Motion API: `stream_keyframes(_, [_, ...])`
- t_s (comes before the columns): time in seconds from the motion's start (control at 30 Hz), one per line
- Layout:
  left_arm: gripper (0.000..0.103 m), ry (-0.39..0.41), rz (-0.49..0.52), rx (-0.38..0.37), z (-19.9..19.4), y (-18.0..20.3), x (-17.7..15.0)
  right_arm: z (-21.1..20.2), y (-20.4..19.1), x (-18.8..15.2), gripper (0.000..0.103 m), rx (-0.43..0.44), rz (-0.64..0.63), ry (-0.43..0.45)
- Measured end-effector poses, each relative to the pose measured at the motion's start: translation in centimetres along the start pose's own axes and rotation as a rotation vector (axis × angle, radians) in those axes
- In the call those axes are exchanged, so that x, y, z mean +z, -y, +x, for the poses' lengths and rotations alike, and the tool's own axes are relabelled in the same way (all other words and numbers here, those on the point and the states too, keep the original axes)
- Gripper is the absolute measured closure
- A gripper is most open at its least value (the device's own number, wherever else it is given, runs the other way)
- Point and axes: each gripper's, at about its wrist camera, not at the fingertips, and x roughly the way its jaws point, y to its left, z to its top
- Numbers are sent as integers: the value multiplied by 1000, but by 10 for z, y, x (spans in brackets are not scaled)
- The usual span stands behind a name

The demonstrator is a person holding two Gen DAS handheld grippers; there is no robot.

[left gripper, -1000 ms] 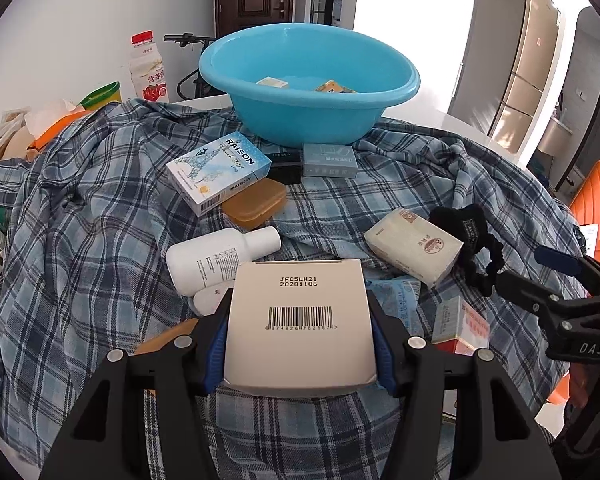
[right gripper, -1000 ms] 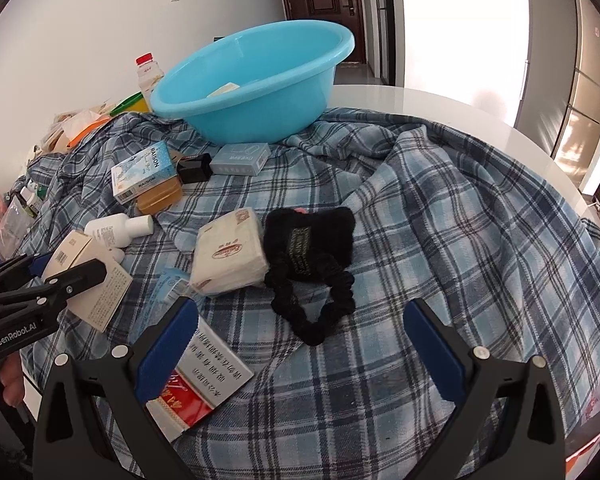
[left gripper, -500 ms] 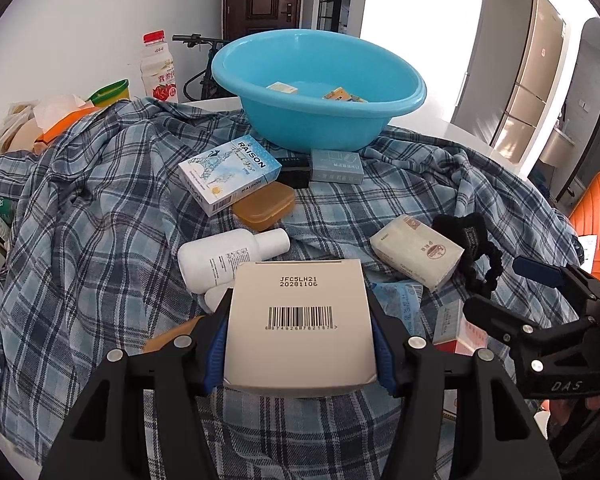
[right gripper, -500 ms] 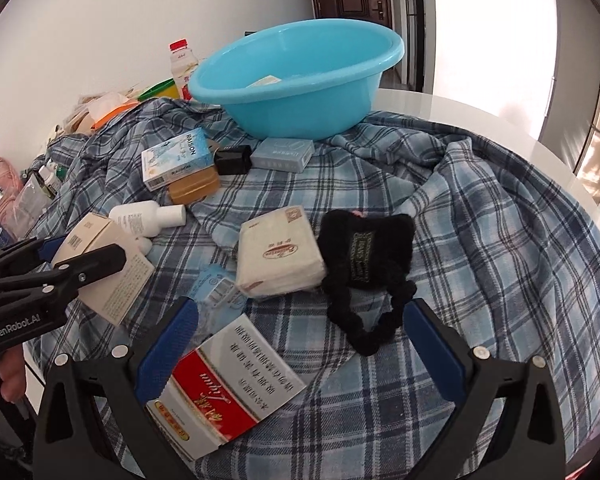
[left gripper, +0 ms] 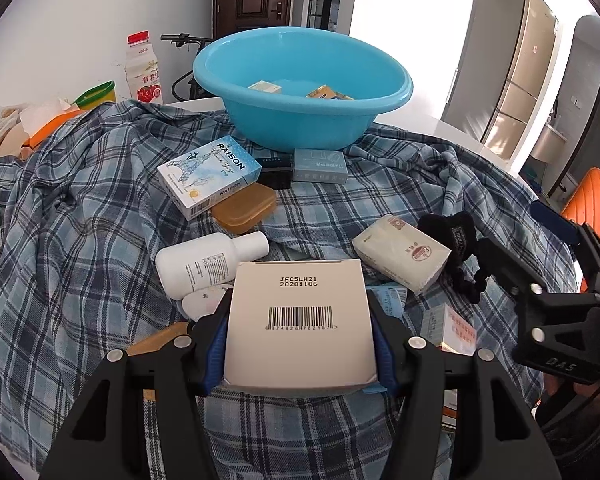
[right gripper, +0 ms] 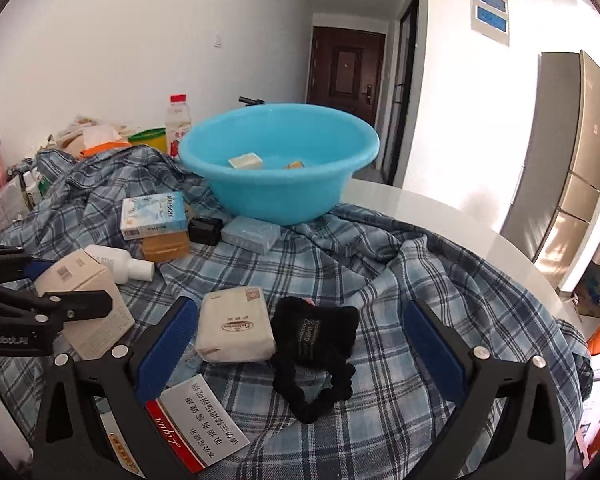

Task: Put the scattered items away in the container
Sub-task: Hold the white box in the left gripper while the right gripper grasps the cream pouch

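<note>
Pinching a beige box (left gripper: 300, 324), the left gripper (left gripper: 300, 332) is hiding items behind; the right gripper (right gripper: 300, 344) is gaping, empty.

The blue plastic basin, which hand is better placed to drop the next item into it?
Left. The left gripper is already shut on the beige barcoded cardboard box; the right gripper is open and empty above the cloth, short of the blue plastic basin.

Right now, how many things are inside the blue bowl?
2 show. A pale box lies on the left of the bowl's floor and a small orange-yellow packet on the right. The near wall hides part of the floor, so more could be there.
</note>
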Motion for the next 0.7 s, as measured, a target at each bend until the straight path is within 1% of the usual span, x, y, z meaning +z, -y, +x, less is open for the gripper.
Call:
stream_keyframes(0.2, [42,-4,6,0,-1,0,-1,23,16,0,1,18,108,-78])
stream_keyframes(0.3, [42,-8,-2,0,0,-3,-2,30,19,2,1,63,137,-114])
stream_keyframes(0.37, [42,-9,-8,1,0,-5,-3,29,17,1,1,108,147,-125])
stream_keyframes(0.43, [42,-9,-11,1,0,-5,-3,28,9,1,1,166,124,-133])
stream_keyframes(0.57, [42,-16,-13,2,2,-7,-3,26,-18,0,1,284,-7,-132])
stream_keyframes(0.7, [41,-17,-9,10,1,-9,-3,30,-27,2,1,363,-93,-131])
